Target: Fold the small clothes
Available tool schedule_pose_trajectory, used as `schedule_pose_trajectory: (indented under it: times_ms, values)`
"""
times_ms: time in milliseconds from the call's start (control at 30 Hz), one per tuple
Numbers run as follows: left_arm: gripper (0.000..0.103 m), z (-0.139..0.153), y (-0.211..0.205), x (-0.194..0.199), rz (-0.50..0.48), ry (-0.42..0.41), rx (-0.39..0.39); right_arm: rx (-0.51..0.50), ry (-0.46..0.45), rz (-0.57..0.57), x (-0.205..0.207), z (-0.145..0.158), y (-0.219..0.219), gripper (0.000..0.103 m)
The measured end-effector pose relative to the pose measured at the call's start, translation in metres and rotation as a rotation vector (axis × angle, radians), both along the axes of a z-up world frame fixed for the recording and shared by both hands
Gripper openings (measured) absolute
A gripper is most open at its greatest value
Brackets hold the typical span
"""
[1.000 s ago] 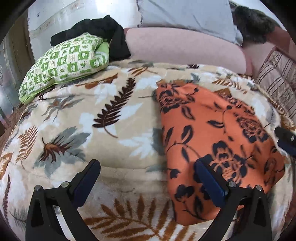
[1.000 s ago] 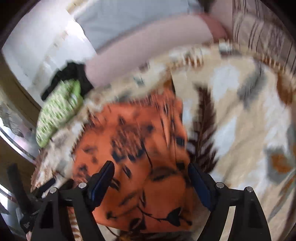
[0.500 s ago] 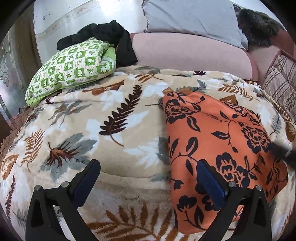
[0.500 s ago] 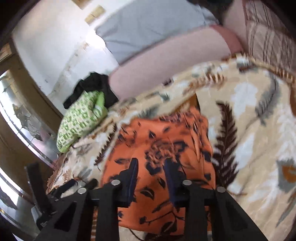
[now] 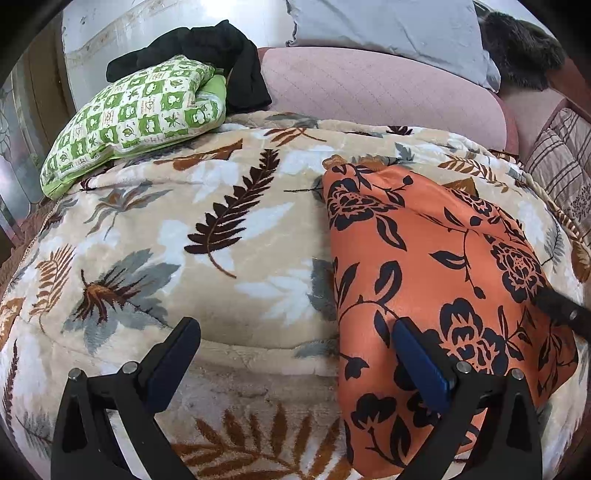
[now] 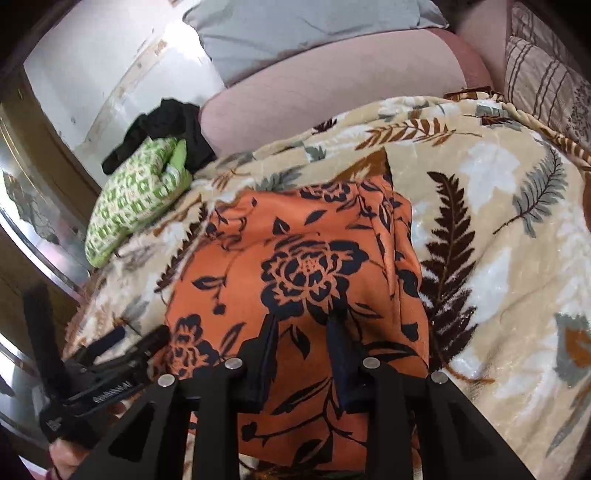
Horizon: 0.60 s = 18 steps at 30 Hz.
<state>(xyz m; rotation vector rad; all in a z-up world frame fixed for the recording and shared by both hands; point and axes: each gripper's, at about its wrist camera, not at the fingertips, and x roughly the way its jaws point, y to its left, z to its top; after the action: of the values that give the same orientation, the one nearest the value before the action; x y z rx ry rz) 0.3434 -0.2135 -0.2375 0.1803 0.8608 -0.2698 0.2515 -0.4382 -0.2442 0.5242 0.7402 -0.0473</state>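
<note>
An orange garment with a black flower print (image 5: 443,280) lies folded on a leaf-patterned blanket (image 5: 221,236). My left gripper (image 5: 295,354) is open, its right finger over the garment's near left edge, its left finger over the blanket. In the right wrist view the garment (image 6: 306,258) fills the middle. My right gripper (image 6: 304,332) hovers over its near part with the jaws narrowed to a small gap and nothing between them. The right gripper's tip shows at the right edge of the left wrist view (image 5: 561,314).
A green checked pillow (image 5: 136,118) with a black garment (image 5: 207,48) on it lies at the far left. A pink bolster (image 5: 376,88), a grey pillow (image 5: 388,26) and a striped cushion (image 5: 561,162) line the back and right. The left gripper also shows in the right wrist view (image 6: 110,369).
My right gripper has narrowed from wide open to a small gap and drawn back over the garment's near part. The left gripper stays open and has barely moved.
</note>
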Motion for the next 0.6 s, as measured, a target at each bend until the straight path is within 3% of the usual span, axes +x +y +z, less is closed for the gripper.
schedule_pose_trajectory:
  times_ms: [367,400,467,600]
  values:
    - [0.103,0.000,-0.001,0.001,-0.002,0.001,0.004,0.051,-0.156,-0.063,-0.015,0.023,-0.020,0.033]
    - [0.103,0.000,-0.001,0.001,-0.003,0.001,0.003,0.056,-0.160,-0.063,-0.015,0.023,-0.022,0.036]
    - [0.103,0.000,0.000,0.000,-0.007,0.001,0.007,0.091,-0.169,-0.059,-0.015,0.022,-0.025,0.072]
    - [0.103,0.002,0.002,-0.003,-0.021,0.003,0.007,0.152,-0.191,-0.069,-0.018,0.020,-0.033,0.073]
